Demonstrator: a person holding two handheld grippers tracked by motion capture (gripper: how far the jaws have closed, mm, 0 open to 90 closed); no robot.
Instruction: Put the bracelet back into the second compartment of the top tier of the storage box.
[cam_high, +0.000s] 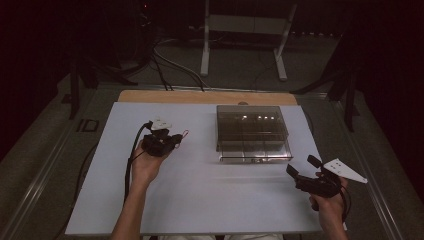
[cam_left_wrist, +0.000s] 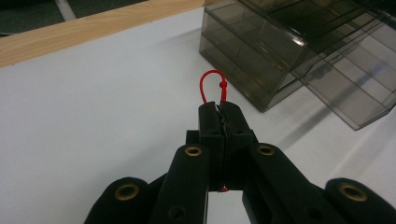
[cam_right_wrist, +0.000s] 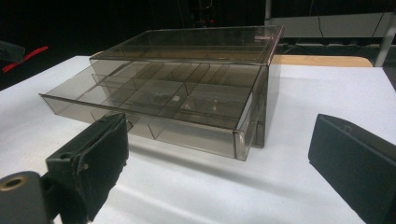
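A smoky clear plastic drawer box (cam_high: 252, 127) stands on the white table top, right of centre. Its lowest drawer (cam_high: 255, 154) is pulled out toward me and split into several small compartments (cam_right_wrist: 154, 100). My left gripper (cam_high: 176, 138) is held above the table to the left of the box, shut on a thin red loop of cord (cam_left_wrist: 211, 85) that pokes out past the jaw tips (cam_high: 184, 133). My right gripper (cam_high: 300, 166) hovers open near the box's front right corner, with nothing between its fingers (cam_right_wrist: 88, 158).
The white board (cam_high: 200, 185) lies on a wooden table whose bare strip (cam_high: 200, 96) shows at the back. Cables and a white metal stand (cam_high: 245, 30) sit on the floor beyond. Black cable (cam_high: 131, 160) trails from the left gripper.
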